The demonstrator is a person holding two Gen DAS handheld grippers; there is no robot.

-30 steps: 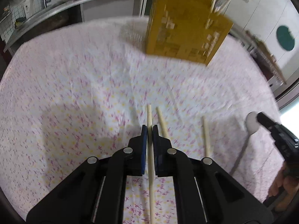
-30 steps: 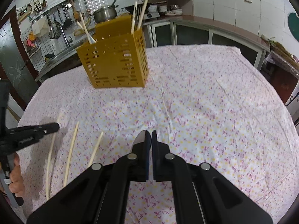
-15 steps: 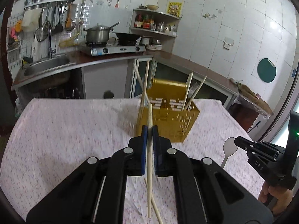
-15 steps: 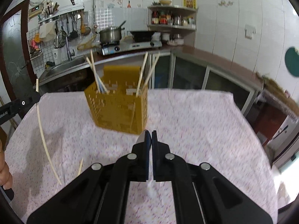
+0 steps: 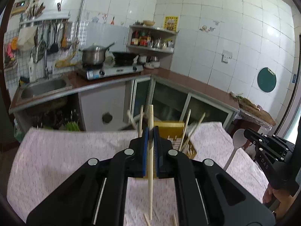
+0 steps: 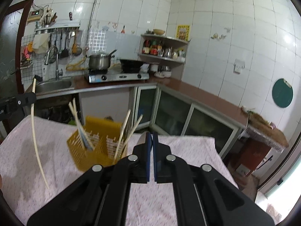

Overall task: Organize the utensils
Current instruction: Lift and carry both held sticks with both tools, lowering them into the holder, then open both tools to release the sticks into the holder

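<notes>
My left gripper (image 5: 150,131) is shut on a wooden chopstick (image 5: 150,179) and holds it upright above the table, in front of the yellow slotted utensil basket (image 5: 174,127). The basket (image 6: 97,146) holds several chopsticks (image 6: 122,133). My right gripper (image 6: 151,137) is shut; in the left wrist view it (image 5: 246,132) holds a white spoon (image 5: 237,139) by the bowl, the handle hanging down. The spoon does not show in the right wrist view. The left gripper (image 6: 33,96) with its chopstick (image 6: 35,141) shows there at the far left.
The table wears a pink flowered cloth (image 5: 56,150). Loose chopstick ends (image 5: 146,219) lie on it near the front edge. Behind stand a counter with a sink (image 5: 43,88), a stove with a pot (image 5: 94,56) and cabinets.
Both grippers have risen and tilted up from the table. The left one lifted its chopstick off the cloth towards the basket. The right one came closer to the basket.
</notes>
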